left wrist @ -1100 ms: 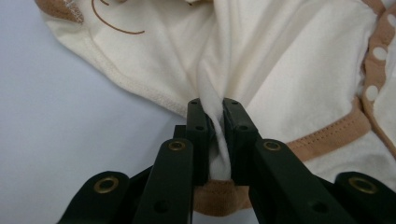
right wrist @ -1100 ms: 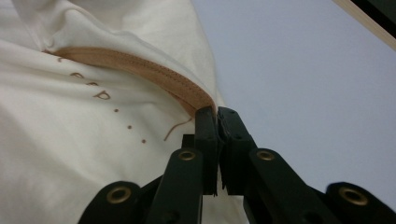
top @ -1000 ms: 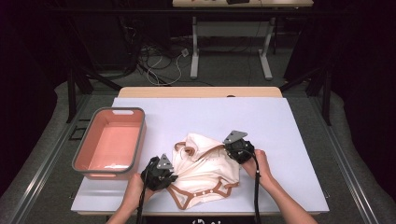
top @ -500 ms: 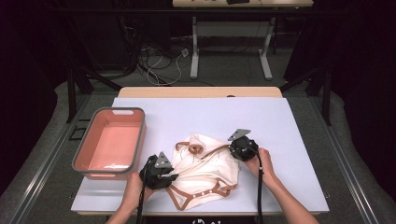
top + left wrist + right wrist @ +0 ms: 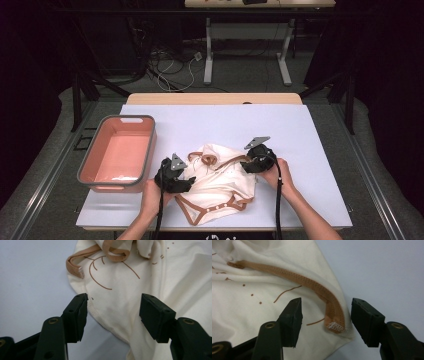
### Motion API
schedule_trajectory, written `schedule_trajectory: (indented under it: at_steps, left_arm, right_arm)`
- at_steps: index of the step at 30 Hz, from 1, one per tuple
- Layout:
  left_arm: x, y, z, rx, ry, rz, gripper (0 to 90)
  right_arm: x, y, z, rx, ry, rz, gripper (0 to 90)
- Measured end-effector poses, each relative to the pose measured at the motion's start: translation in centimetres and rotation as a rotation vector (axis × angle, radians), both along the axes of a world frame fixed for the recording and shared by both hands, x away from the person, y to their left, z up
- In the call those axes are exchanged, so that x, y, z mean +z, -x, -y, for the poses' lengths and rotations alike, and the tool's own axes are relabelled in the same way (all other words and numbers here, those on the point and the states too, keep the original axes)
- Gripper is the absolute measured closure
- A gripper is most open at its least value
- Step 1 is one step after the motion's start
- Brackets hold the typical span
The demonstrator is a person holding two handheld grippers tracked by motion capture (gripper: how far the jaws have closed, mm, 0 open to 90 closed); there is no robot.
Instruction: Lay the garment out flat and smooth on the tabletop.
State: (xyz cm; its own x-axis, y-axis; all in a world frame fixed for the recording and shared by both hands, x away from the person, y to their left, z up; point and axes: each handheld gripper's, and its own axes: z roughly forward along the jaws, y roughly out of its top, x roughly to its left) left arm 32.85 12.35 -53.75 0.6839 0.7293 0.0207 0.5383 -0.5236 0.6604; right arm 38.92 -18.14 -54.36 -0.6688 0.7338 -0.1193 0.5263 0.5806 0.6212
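A: High view count? 
B: One garment (image 5: 220,175) mid-table, one tub (image 5: 118,152), two grippers, moved outward since earlier.

A: Left gripper (image 5: 112,312) view? 
B: Jaws wide apart, gripping nothing, straddling a cloth edge.

A: Right gripper (image 5: 325,315) view? 
B: Equally wide, empty, around a brown-trimmed corner.

Black jaws (brass-coloured screws), trailing black cables.

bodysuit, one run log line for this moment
bodysuit: crumpled on table | left gripper: open at hem | right gripper: open around brown trim end
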Motion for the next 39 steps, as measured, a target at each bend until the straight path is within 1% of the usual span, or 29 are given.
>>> schedule_trajectory:
  at_steps: [1,2,4,5,6,7,8,10,11,12,13,14,15,16,17,18,20,21,22,23,25,28,30,33,34,36,37,38,39]
  left_arm:
    - [-0.2,-0.2,0.1,0.002,-0.009,-0.009,38.9]
    - [-0.4,-0.4,0.2,0.008,-0.015,-0.007,38.9]
    - [-0.8,-0.8,0.4,0.021,-0.02,-0.017,38.3]
    - [-1.0,-0.9,0.4,0.022,-0.021,-0.027,38.3]
    - [-1.0,-0.9,0.4,0.022,-0.021,-0.027,38.7]
    - [-1.2,-1.0,0.4,0.017,-0.016,-0.037,38.9]
    - [-1.5,-1.0,0.4,0.001,-0.013,-0.044,39.0]
    - [-1.7,-1.1,0.2,-0.007,0.012,-0.052,40.7]
    - [-1.7,-1.1,0.2,-0.007,0.012,-0.052,43.1]
    - [-1.7,-1.0,0.1,-0.007,0.025,-0.056,43.1]
    - [-1.8,-1.0,0.0,-0.012,0.029,-0.05,44.9]
    - [-1.8,-0.9,-0.1,-0.018,0.045,-0.053,48.4]
    - [-1.9,-0.9,-0.2,-0.012,0.063,-0.054,54.3]
    - [-2.0,-0.8,-0.4,-0.005,0.079,-0.048,54.3]
    - [-2.1,-0.9,-0.8,0.0,0.088,-0.04,61.2]
    - [-2.1,-0.9,-0.9,-0.001,0.094,-0.043,65.2]
    - [-2.1,-0.9,-0.9,-0.005,0.096,-0.046,71.9]
    - [-2.1,-0.8,-0.9,-0.011,0.099,-0.047,71.9]
    - [-2.1,-0.8,-0.9,-0.016,0.097,-0.048,77.9]
    - [-2.0,-0.7,-0.8,-0.028,0.088,-0.045,77.9]
    - [-1.9,-0.6,-0.7,-0.05,0.08,-0.052,83.4]
    - [-1.9,-0.6,-0.9,-0.071,0.09,-0.07,85.1]
    - [-1.7,-0.3,-1.1,-0.083,0.077,-0.076,85.3]
    - [-1.6,0.0,-1.3,-0.089,0.07,-0.078,85.4]
    - [-1.6,0.4,-1.5,-0.092,0.071,-0.081,85.3]
    - [-1.6,0.7,-1.6,-0.092,0.07,-0.083,85.3]
    - [-1.5,1.1,-1.6,-0.098,0.052,-0.077,85.1]
    - [-1.5,1.2,-1.6,-0.098,0.046,-0.072,84.1]
    - [-1.5,1.2,-1.6,-0.097,0.048,-0.072,82.1]
  right_arm:
    - [-0.1,-0.1,0.0,0.002,-0.007,-0.011,42.5]
    - [-0.1,-0.1,0.0,0.002,-0.007,-0.011,42.5]
    - [-0.3,-0.1,0.1,0.01,-0.011,-0.03,43.8]
    - [-0.3,-0.1,0.1,0.01,-0.022,-0.037,44.8]
    - [-0.3,-0.1,0.1,0.01,-0.022,-0.037,44.8]
    - [-0.3,0.0,0.1,0.023,-0.029,-0.035,45.5]
    - [-0.4,0.0,0.0,0.024,-0.029,-0.037,46.4]
    - [-0.4,0.1,-0.1,0.032,-0.023,-0.038,47.2]
    - [-0.4,0.1,-0.1,0.032,-0.023,-0.038,47.2]
    - [-0.4,0.1,-0.1,0.033,-0.022,-0.037,48.9]
    - [-0.4,0.1,-0.1,0.035,-0.021,-0.037,49.8]
    - [-0.4,0.1,-0.1,0.035,-0.021,-0.036,51.1]
    - [-0.5,0.1,0.0,0.036,-0.037,-0.04,54.3]
    - [-0.5,0.1,0.0,0.036,-0.037,-0.04,54.3]
    - [-0.5,0.2,0.0,0.041,-0.038,-0.042,57.7]
    - [-0.5,0.2,0.0,0.042,-0.041,-0.038,59.6]
    - [-0.5,0.2,0.0,0.045,-0.041,-0.034,62.8]
    - [-0.5,0.2,0.0,0.045,-0.041,-0.034,62.8]
    - [-0.5,0.3,0.0,0.047,-0.045,-0.033,66.3]
    - [-0.5,0.3,0.0,0.047,-0.045,-0.033,66.3]
    - [-0.5,0.4,0.0,0.05,-0.04,-0.026,71.5]
    - [-0.5,0.5,-0.1,0.059,-0.036,-0.024,78.1]
    - [-0.5,0.6,-0.1,0.066,-0.034,-0.021,81.6]
    - [-0.4,0.8,0.0,0.077,-0.023,-0.029,84.0]
    - [-0.4,0.9,0.0,0.084,-0.025,-0.029,84.5]
    - [-0.3,1.1,-0.1,0.093,-0.022,-0.036,84.7]
    - [-0.3,1.2,-0.1,0.099,-0.018,-0.038,84.6]
    - [-0.3,1.3,-0.1,0.104,-0.01,-0.038,83.4]
    - [-0.2,1.3,-0.2,0.108,-0.004,-0.035,77.5]
